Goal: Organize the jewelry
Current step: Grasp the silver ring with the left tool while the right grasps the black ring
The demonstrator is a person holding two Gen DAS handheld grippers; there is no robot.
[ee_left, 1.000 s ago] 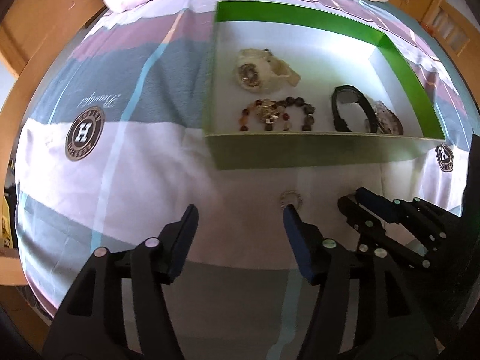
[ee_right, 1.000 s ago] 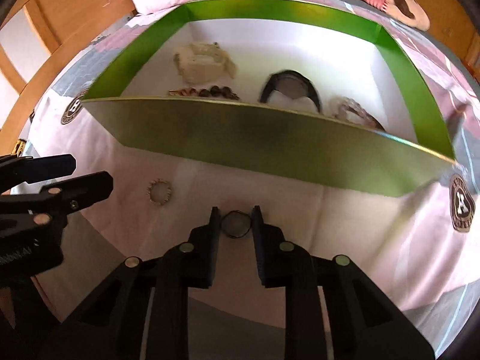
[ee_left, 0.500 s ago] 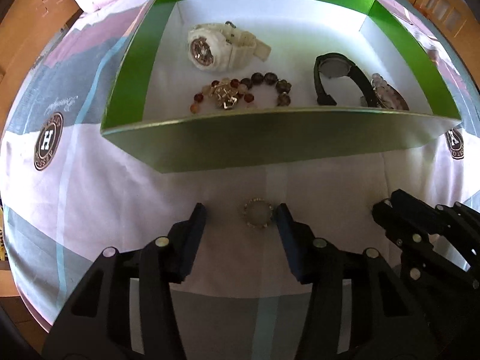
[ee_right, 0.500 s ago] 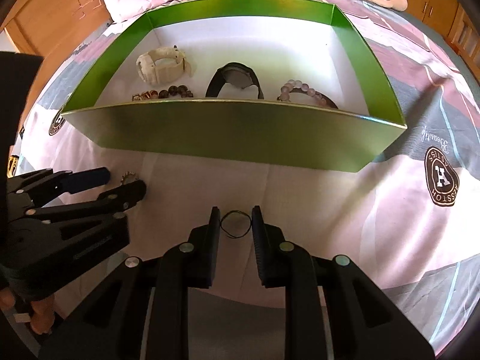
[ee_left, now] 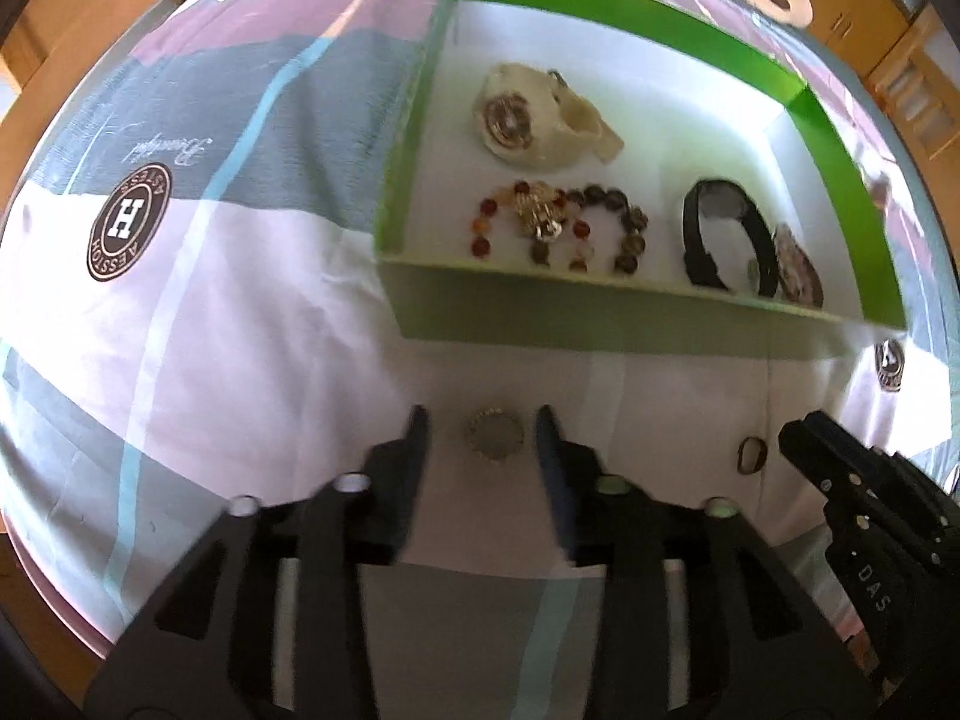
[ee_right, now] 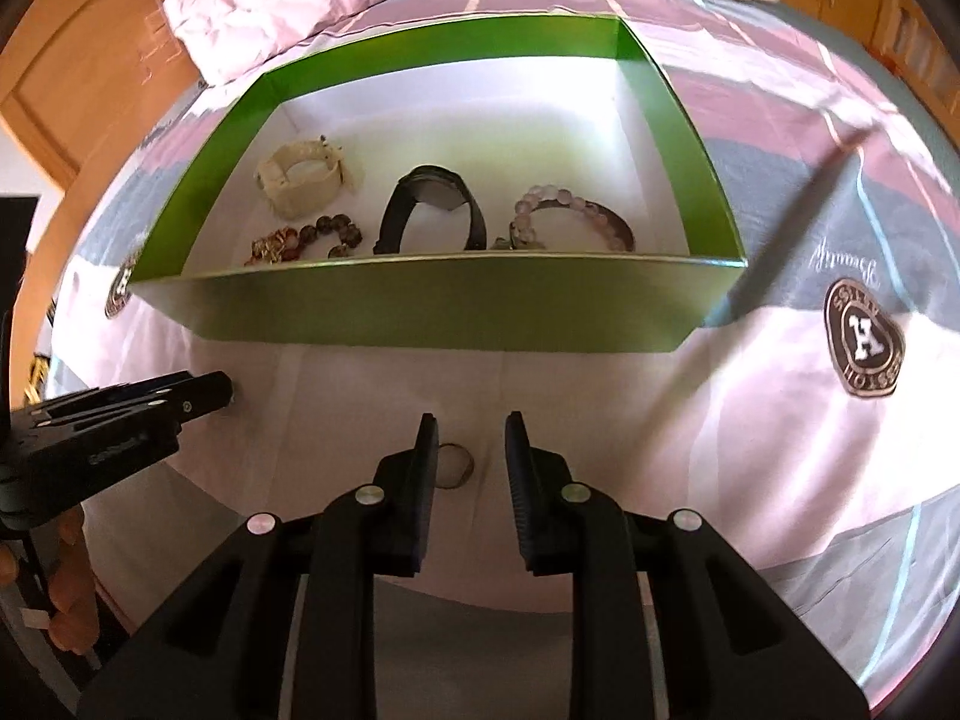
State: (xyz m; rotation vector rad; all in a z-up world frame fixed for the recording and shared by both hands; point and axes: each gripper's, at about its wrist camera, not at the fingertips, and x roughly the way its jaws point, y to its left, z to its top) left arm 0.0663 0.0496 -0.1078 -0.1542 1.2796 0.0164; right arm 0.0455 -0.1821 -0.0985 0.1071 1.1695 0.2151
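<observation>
Left gripper [ee_left: 480, 426] tipped steeply down in front of the green box [ee_left: 600, 324], jaws just closing around a beaded ring [ee_left: 495, 433] but not yet touching, right gripper [ee_right: 467, 441] likewise angled down, jaws apart, thin dark ring [ee_right: 454, 465] against its left finger.

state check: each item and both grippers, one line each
Green cardboard box: open, no lid, on the bed.
White watch: in box.
Brown beaded bracelet: in box.
Black watch: in box.
Pink beaded bracelet: in box.
Beaded silver ring: on sheet, between the fingers of the left gripper, jaws closing, not gripped.
Thin dark ring: on sheet, right gripper open around it.
</observation>
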